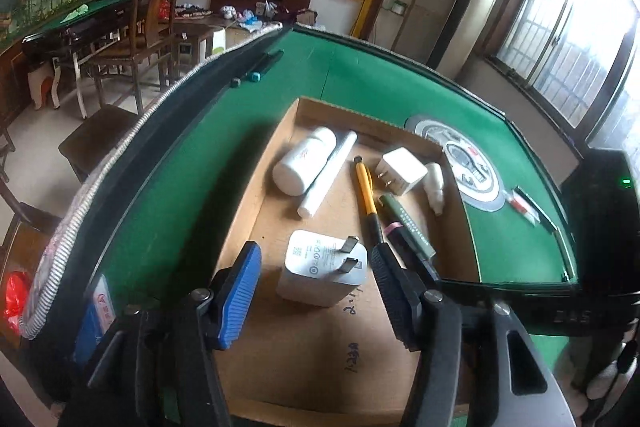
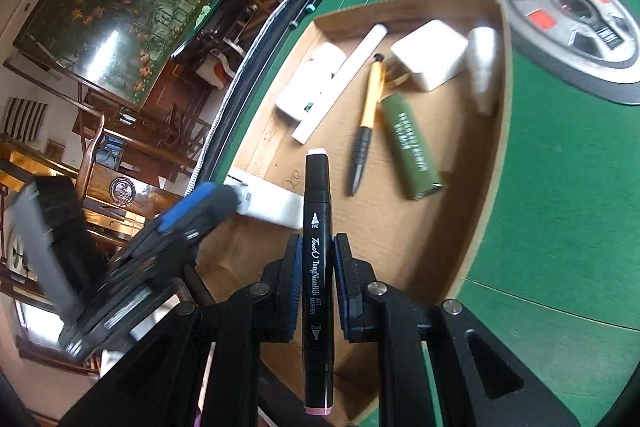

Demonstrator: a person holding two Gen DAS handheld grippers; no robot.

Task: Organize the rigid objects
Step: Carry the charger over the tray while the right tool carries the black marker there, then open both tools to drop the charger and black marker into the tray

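The left gripper hangs with jaws apart on either side of a white charger lying in the cardboard tray on the green desk. Nearer the tray's far edge lie a white bottle, a yellow pen and a second charger.

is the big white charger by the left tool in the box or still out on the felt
In the box. The white charger lies prongs-up on the cardboard box floor, between the open left tool's fingers, untouched.

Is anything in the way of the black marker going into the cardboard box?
Nothing visible blocks it. The right claw holds the marker above the box, with bare cardboard beneath its tip, between the white charger and green lighter.
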